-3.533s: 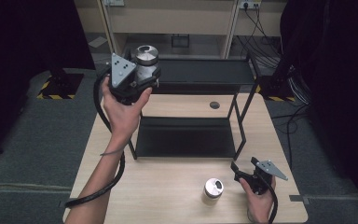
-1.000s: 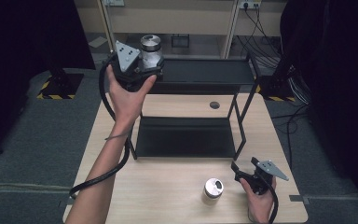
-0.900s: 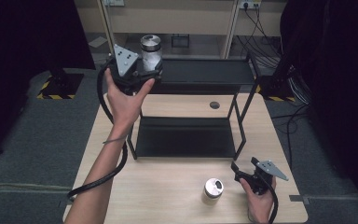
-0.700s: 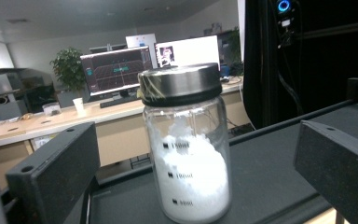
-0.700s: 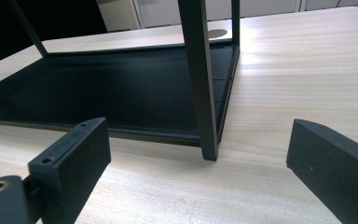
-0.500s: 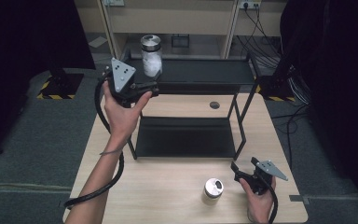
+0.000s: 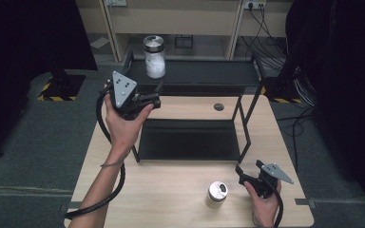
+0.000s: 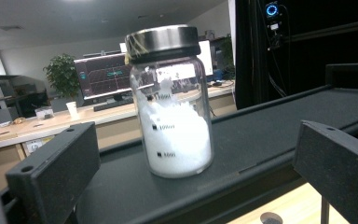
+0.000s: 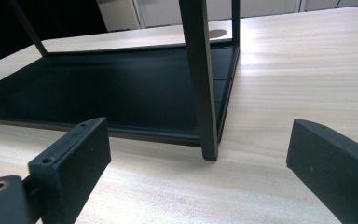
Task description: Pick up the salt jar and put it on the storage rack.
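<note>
High view showed the left hand-held gripper (image 7: 148, 101) raised at the left end of the black two-tier metal rack (image 7: 247, 76), its jaws spread wide and holding nothing. Left gripper view had those jaws standing apart on either side of the clear glass jar with a silver metal lid and white powder inside (image 8: 171, 100), without touching it. That jar (image 7: 154, 57) stood upright on the rack's top shelf, toward its far left corner, just beyond the gripper.

Near the right front edge of the pale wooden counter (image 7: 171, 190), the right hand-held gripper (image 7: 241, 174) rested low in the person's hand, jaws likewise spread and empty. Right gripper view looked between those jaws at the rack's near right leg (image 9: 200, 79) and the black lower shelf (image 9: 98, 93) lying flat on the counter. Just left of this gripper, a second small glass jar with a silver lid (image 7: 216, 194) stood upright on the counter, apart from the jaws. A round grey cable hole (image 7: 219, 107) sat in the counter under the rack's top shelf.
</note>
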{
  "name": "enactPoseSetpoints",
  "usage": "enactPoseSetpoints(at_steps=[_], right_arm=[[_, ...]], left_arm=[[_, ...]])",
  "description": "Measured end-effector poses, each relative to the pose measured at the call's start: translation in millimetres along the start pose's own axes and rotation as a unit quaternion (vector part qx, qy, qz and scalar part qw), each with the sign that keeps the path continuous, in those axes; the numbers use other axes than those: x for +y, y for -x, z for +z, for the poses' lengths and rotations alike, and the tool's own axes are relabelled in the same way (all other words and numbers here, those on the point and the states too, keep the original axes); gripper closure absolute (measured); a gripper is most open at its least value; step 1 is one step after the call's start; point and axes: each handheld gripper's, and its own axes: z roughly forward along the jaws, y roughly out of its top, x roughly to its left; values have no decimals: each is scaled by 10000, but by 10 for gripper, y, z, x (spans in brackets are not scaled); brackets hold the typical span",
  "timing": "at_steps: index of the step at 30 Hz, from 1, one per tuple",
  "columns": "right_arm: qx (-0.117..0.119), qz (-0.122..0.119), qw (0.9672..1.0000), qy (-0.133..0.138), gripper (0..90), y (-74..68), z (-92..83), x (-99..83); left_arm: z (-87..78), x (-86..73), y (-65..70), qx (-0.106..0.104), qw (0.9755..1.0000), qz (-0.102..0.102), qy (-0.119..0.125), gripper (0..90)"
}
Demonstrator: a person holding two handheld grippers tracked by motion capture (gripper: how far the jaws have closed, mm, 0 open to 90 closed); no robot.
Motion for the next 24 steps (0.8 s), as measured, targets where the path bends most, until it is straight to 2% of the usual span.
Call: enactPoseSetpoints(at_steps=[4,17,24], right_arm=[[-2,-1,10000,1,64,-1,0,0],[-8,9,10000,6,64,-1,-3,-2],[-8,23,10000,-1,64,1,-2,0]], left_arm=[[-59,-69,13,-39,10000,-2,30,0],[-272,-375,106,-80,9998,182,45,0],[-332,-553,140,-122,9999,105,9,0]])
